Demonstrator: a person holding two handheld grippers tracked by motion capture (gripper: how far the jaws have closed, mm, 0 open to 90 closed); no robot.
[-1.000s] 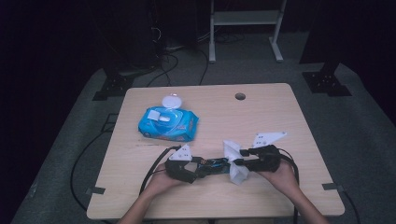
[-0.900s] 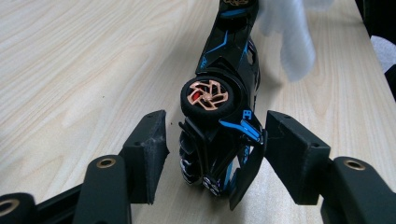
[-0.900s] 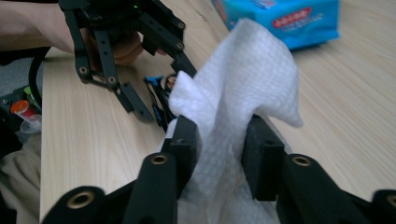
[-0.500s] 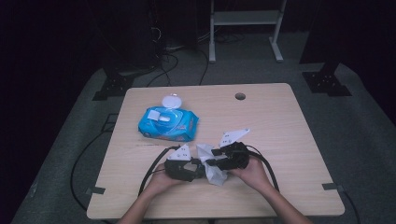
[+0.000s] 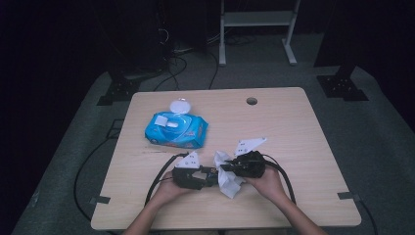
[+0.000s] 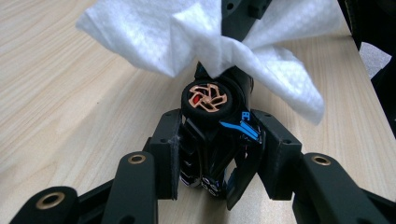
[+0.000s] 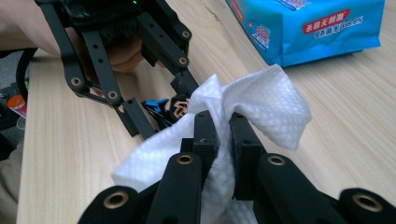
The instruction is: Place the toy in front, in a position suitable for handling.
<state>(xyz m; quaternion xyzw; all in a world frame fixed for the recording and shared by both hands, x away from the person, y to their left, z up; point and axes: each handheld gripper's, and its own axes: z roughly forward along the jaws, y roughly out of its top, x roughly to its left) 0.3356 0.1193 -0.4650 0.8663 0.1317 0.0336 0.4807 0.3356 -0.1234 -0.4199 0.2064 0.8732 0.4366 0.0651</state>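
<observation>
My left gripper (image 6: 217, 140) is shut on a small black toy car (image 6: 210, 116) with a copper-rimmed wheel and blue trim; its jaws have just been closing on the car. My right gripper (image 7: 223, 126) is shut on a white wipe (image 7: 261, 105), its jaws having just closed further on it. The wipe (image 6: 210, 42) drapes over the car's front end. In the high view the left gripper (image 5: 211, 174) and right gripper (image 5: 228, 169) meet tip to tip near the table's front edge, with the wipe (image 5: 230, 182) hanging between them.
A blue pack of wipes (image 5: 176, 129) with its white lid flipped open lies behind the left gripper on the wooden table (image 5: 293, 127). A round hole (image 5: 251, 101) sits near the table's far edge. Black cables (image 5: 159, 178) trail from both grippers.
My right gripper has moved left with the wipe until it meets the left gripper, and the wipe now lies against the toy car. The left hand has stayed put.
</observation>
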